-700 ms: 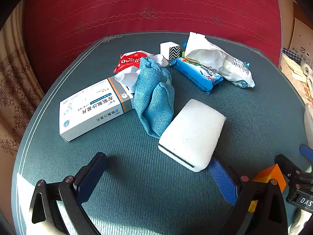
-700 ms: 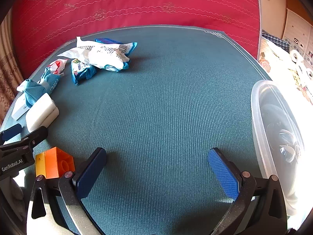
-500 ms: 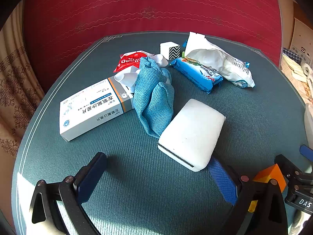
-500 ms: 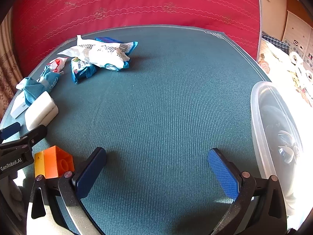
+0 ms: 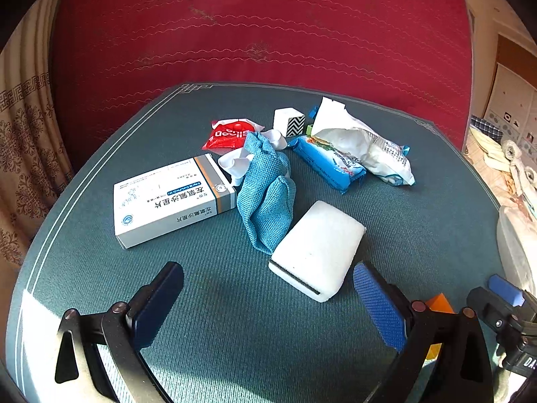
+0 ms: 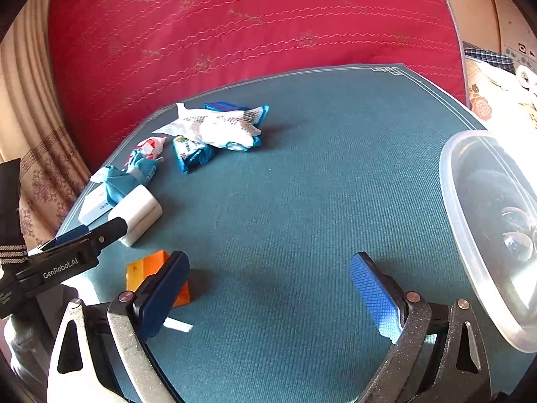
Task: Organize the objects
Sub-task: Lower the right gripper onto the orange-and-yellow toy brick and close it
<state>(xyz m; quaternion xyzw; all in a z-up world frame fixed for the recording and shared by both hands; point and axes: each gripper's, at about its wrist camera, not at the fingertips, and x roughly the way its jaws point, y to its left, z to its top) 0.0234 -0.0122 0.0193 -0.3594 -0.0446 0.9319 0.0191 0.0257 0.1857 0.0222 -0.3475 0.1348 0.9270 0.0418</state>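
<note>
The counter [image 5: 419, 221], covered in a teal mat, carried everything, and the clear plastic tub [image 6: 470, 235] stood at its edge, just outside the right fingers of the right gripper [image 6: 268, 292]. Something dark lay inside the tub, too glared to name. Both grippers stood with fingers spread wide and nothing between them, each tilted down toward the mat.

Ahead of the left gripper [image 5: 268, 299] lay the clutter: the medicine box [image 5: 171, 201] beyond its left finger, the torn white wrapper [image 5: 365, 147] and the blue packet [image 5: 329, 164] farther off, and the blue cloth [image 5: 265, 194] straight ahead, touching the box and the white sponge [image 5: 319, 252]. The sponge sat just before the tip of the right finger, nearest of all. The red sachet [image 5: 228, 134] and the small patterned cube [image 5: 288, 122] lay farthest out. An orange block [image 6: 157, 275] rested beside the left finger of the right gripper, partly hidden by it.

The step in hand looked like choosing a piece to pick up. A next move would call for shifting the left fingers rightward to straddle the sponge, closing gently on its soft sides, then carrying it to the tub.
</note>
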